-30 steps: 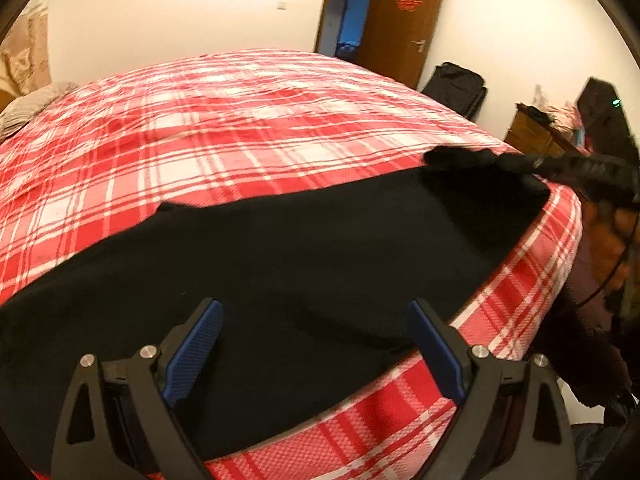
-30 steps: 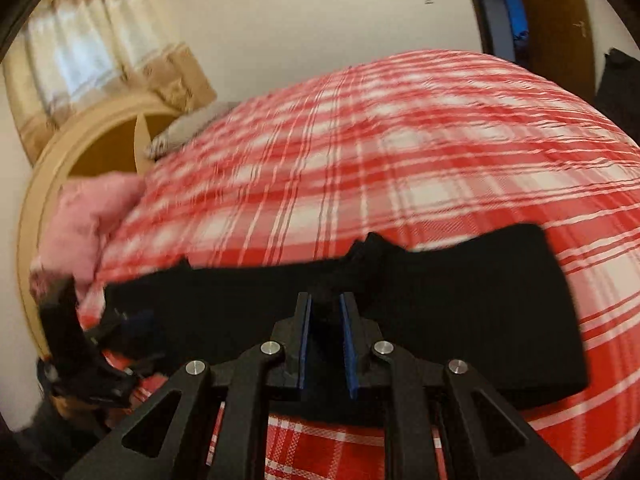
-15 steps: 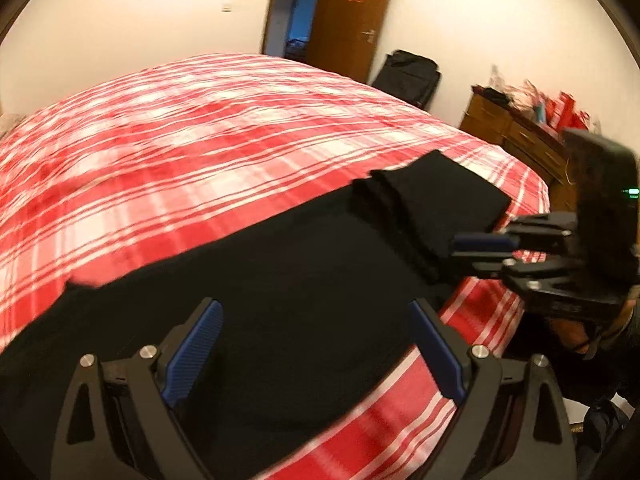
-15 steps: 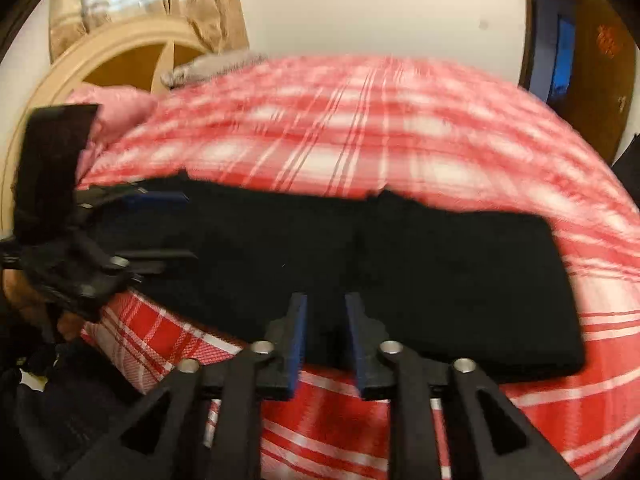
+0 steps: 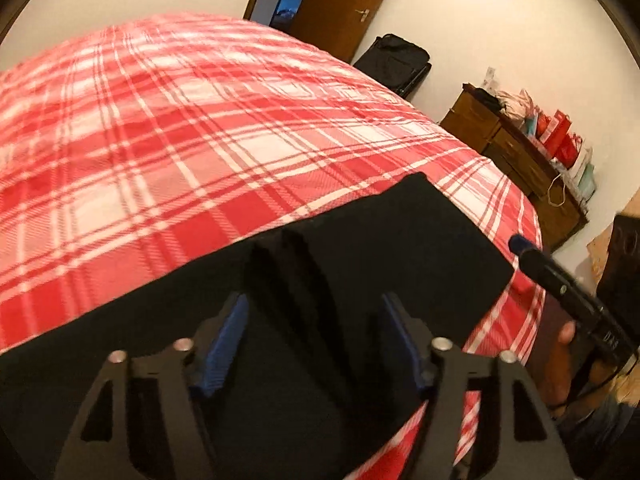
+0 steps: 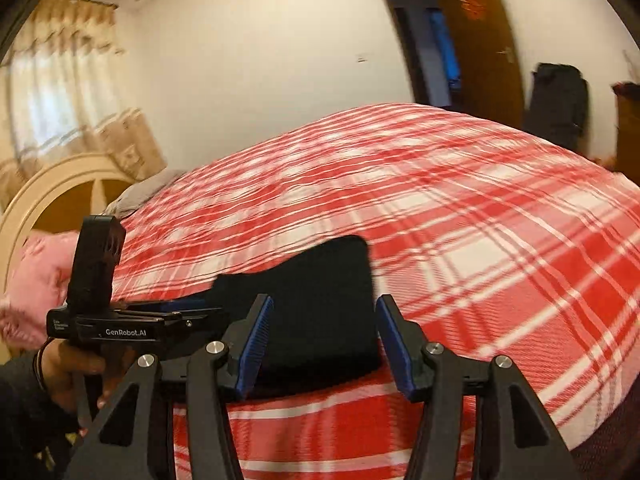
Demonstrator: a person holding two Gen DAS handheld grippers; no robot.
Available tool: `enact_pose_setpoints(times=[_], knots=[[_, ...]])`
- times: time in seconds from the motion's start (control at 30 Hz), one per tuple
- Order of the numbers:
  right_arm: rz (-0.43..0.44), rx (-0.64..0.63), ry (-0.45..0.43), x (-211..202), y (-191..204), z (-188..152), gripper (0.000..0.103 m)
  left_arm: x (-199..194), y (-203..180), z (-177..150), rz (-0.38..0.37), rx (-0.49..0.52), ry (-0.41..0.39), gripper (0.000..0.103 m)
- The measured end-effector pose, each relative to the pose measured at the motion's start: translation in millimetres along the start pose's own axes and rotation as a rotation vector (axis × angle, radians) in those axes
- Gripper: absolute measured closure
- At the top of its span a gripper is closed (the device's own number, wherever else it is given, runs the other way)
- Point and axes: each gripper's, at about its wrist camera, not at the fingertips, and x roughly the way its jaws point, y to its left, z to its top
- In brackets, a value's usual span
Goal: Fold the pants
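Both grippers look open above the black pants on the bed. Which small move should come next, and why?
Probably lower the left gripper onto the raised crease of the black pants and close. Both it and the right gripper are open and hold nothing, and the pants lie only partly folded near the bed edge.

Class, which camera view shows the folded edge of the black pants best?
The left wrist view: the pants fill the foreground, with the doubled layer's edge running across the middle. The right wrist view shows only one blurred end of them on the bed.
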Motion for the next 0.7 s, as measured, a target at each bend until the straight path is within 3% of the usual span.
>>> enact_pose_setpoints(times=[0.1, 0.2, 0.23, 0.27, 0.53, 0.7], knots=[[-0.022, -0.009, 0.009, 3.6, -2.0, -5.8, 0.046, 6.6, -6.9, 0.7, -0.012, 0.002, 0.002, 0.044], [-0.015, 0.001, 0.019, 5.0, -2.5, -7.9, 0.046, 8.4, -13.0, 0.8, 0.018, 0.042, 0.008, 0.067], [-0.012, -0.001, 0.014, 5.1, -1.7, -7.6, 0.046, 8.5, -13.0, 2.4, 0.025, 0.046, 0.01, 0.082], [-0.013, -0.007, 0.008, 4.0, -0.2, -7.6, 0.046, 7.3, -12.4, 3.2, 0.02, 0.045, 0.013, 0.087], [-0.011, 0.024, -0.04, -4.8, -4.0, -9.0, 0.044, -41.3, -7.8, 10.0, 0.02, 0.009, -0.065, 0.091], [-0.008, 0.019, -0.031, -4.1, -0.8, -9.7, 0.04, -72.1, 11.4, 10.9, 0.036, -0.051, -0.067, 0.091]])
